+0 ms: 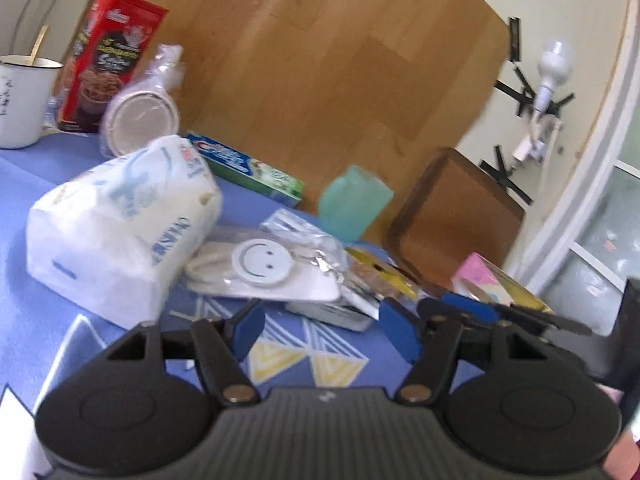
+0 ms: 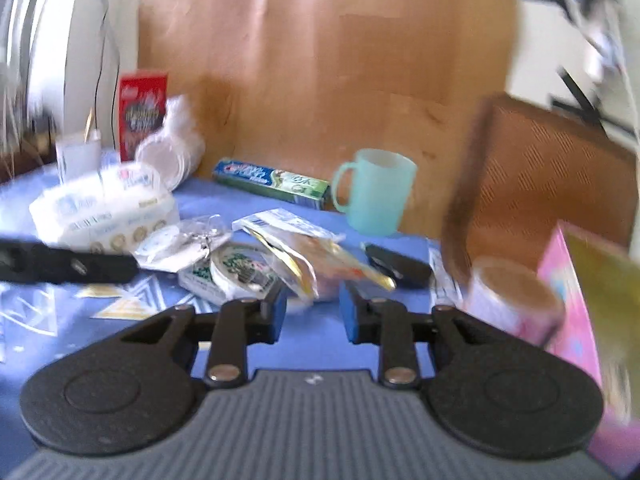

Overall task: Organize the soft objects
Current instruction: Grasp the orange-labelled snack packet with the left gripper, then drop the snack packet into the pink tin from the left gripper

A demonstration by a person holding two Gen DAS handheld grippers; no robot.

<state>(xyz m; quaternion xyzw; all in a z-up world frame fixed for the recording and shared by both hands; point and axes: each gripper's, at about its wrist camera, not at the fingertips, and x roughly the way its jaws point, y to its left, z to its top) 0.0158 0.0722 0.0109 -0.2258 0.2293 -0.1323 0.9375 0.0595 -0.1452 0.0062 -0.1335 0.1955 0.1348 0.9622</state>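
One tissue pack (image 1: 120, 224) is lying at the near left of the blue cloth (image 1: 40, 172); it is looking light and squashy, best pinched across its narrow end. One bagged snack (image 2: 316, 256) is crinkling nearby. Left gripper (image 1: 320, 328) and right gripper (image 2: 313, 310) are both gaping, holding nothing.

We could read almost nothing for certain, as both views were blurred. On the white disc (image 1: 262, 260) at the middle of the left wrist frame we saw a smiley face sign. The toothpaste box (image 1: 248, 168) above it carried a red and white logo on blue, too smeared for us to spell out. The tissue pack (image 1: 124, 220) at left bore blue lettering and the red box (image 1: 112, 56) at upper left had yellowish print, and we could read neither.
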